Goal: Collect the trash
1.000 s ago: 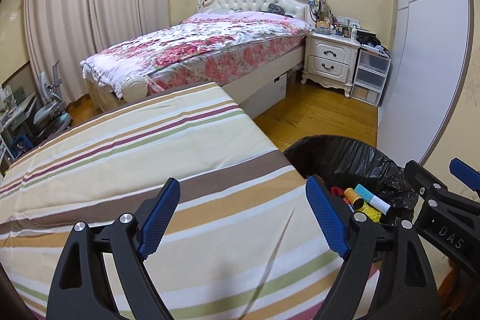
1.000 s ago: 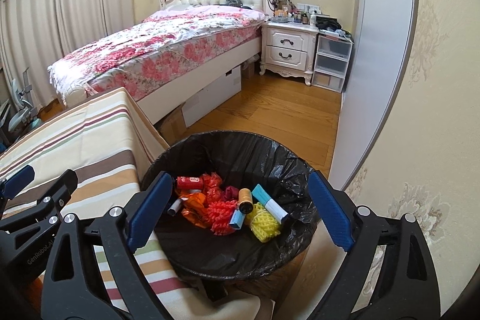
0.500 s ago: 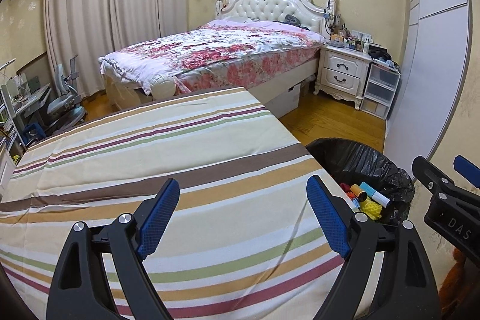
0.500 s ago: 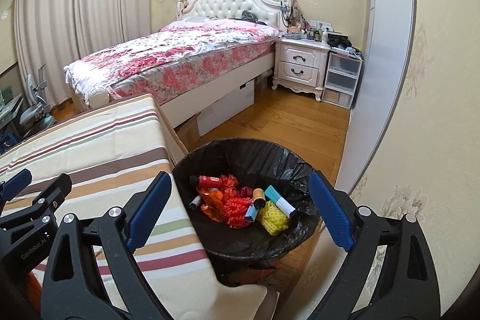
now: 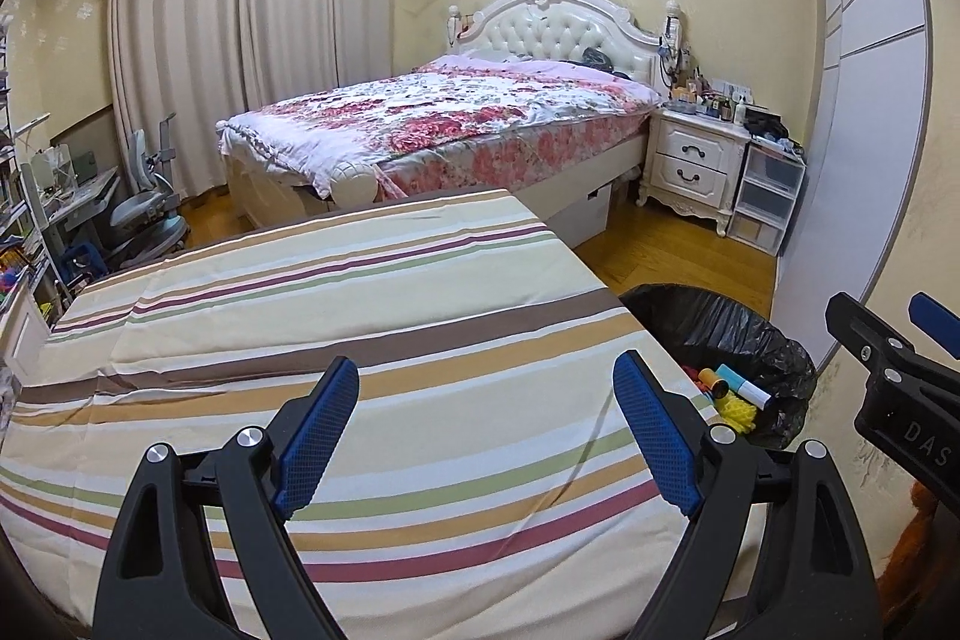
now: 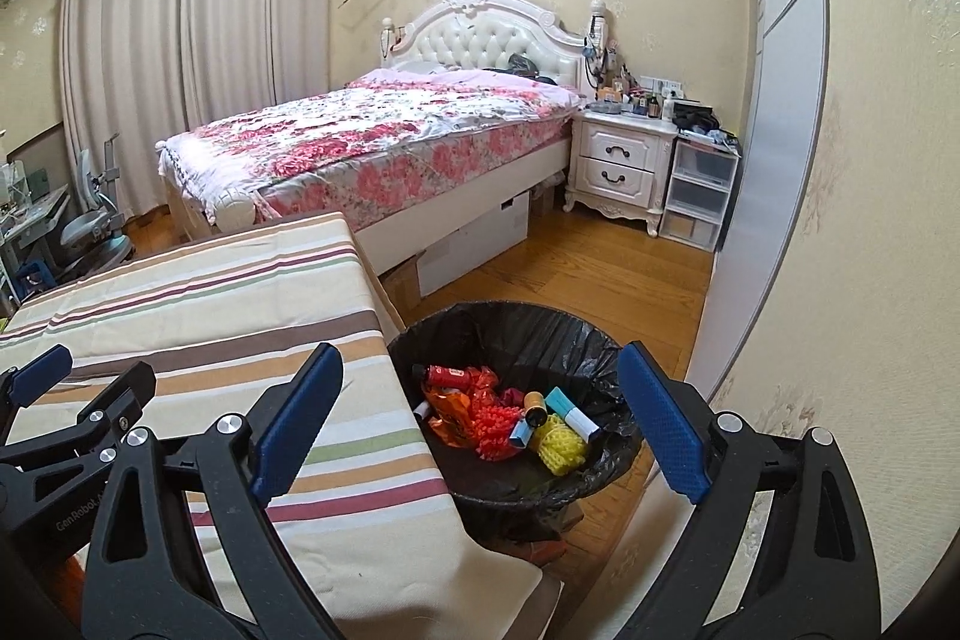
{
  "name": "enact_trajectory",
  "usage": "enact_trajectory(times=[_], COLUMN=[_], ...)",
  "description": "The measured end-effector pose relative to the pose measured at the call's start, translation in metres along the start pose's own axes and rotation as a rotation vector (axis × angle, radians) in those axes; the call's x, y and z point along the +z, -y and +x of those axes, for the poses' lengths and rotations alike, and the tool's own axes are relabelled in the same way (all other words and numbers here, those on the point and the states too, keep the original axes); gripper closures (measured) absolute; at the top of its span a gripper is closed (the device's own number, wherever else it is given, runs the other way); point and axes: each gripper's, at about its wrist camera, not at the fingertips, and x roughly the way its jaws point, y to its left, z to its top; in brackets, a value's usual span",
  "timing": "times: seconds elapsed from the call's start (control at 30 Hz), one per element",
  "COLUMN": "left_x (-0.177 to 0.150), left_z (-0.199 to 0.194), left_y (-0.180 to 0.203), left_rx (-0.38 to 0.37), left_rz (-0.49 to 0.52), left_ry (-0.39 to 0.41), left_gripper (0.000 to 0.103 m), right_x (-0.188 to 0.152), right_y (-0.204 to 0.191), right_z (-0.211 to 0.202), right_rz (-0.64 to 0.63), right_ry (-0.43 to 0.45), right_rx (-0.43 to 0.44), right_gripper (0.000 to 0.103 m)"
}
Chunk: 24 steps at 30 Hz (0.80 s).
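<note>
A black-lined trash bin [image 6: 528, 334] stands on the floor right of the striped table [image 6: 198, 298]. It holds several pieces of trash: a red wrapper [image 6: 450, 376], an orange mesh [image 6: 495, 421], a yellow mesh [image 6: 561, 445], a teal-and-white tube [image 6: 570, 409]. The bin also shows in the left wrist view [image 5: 726, 322]. My left gripper [image 5: 486, 436] is open and empty above the striped tablecloth [image 5: 336, 316]. My right gripper [image 6: 480, 430] is open and empty, above the bin's near side. I see no trash on the table.
A bed with a floral cover [image 5: 444, 124] lies beyond the table. A white nightstand [image 6: 624, 166] and plastic drawers [image 6: 699, 196] stand at the back right. A wardrobe door [image 6: 774, 148] and wall close the right side. A desk chair [image 5: 144, 214] is at the left.
Both grippers have pulled back and risen, so the table and bin look smaller and farther. Both stay open and empty.
</note>
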Motion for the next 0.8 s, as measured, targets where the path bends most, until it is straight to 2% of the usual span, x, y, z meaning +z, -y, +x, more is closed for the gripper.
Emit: enact_trajectory(times=[0.8], left_x=[-0.0036], left_z=[-0.0069], left_y=[-0.0026], left_rx=[0.004], left_rz=[-0.004], left_ry=[0.004], left_gripper=[0.019], right_x=[-0.0027], right_y=[-0.0012], right_z=[-0.0063], right_rz=[-0.007], right_ry=[0.0], right_rx=[0.003], right_gripper=[0.012])
